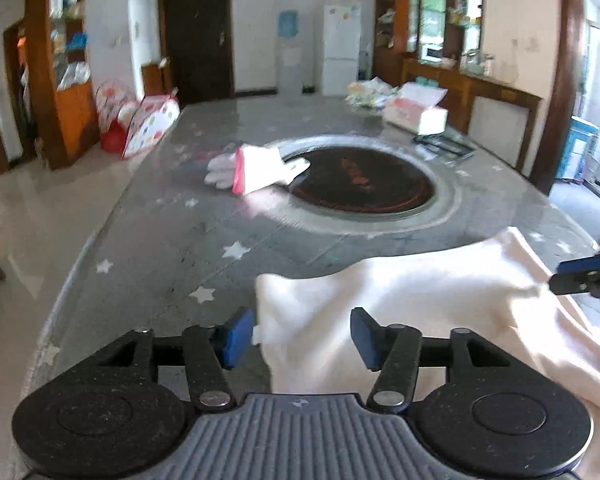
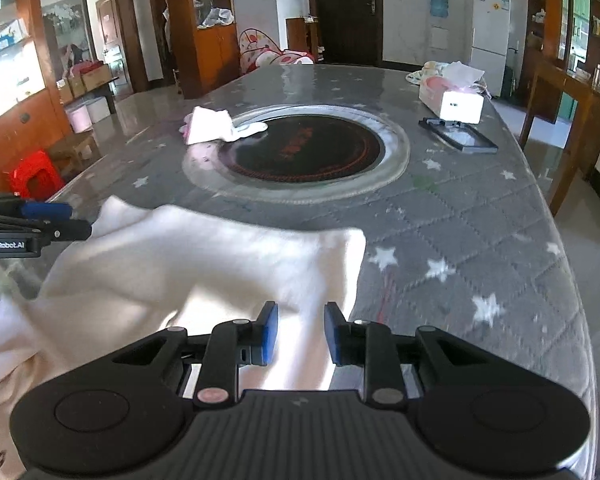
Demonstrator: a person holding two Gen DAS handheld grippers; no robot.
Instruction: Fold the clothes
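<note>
A cream-white garment (image 1: 412, 300) lies on the near part of the grey star-patterned table (image 1: 160, 256); it also shows in the right wrist view (image 2: 188, 264). My left gripper (image 1: 302, 338) is open, its blue pads either side of the garment's left edge. My right gripper (image 2: 301, 334) is open over the garment's right corner. The right gripper also shows at the right edge of the left wrist view (image 1: 588, 280), and the left gripper at the left edge of the right wrist view (image 2: 40, 220).
A round black hotplate (image 1: 360, 180) sits sunk in the table's middle. White gloves with a pink cuff (image 1: 252, 168) lie at its left rim. A tissue box (image 1: 416, 110) and a black frame (image 1: 444, 144) stand at the far right. The table's right edge (image 2: 572, 280) is near.
</note>
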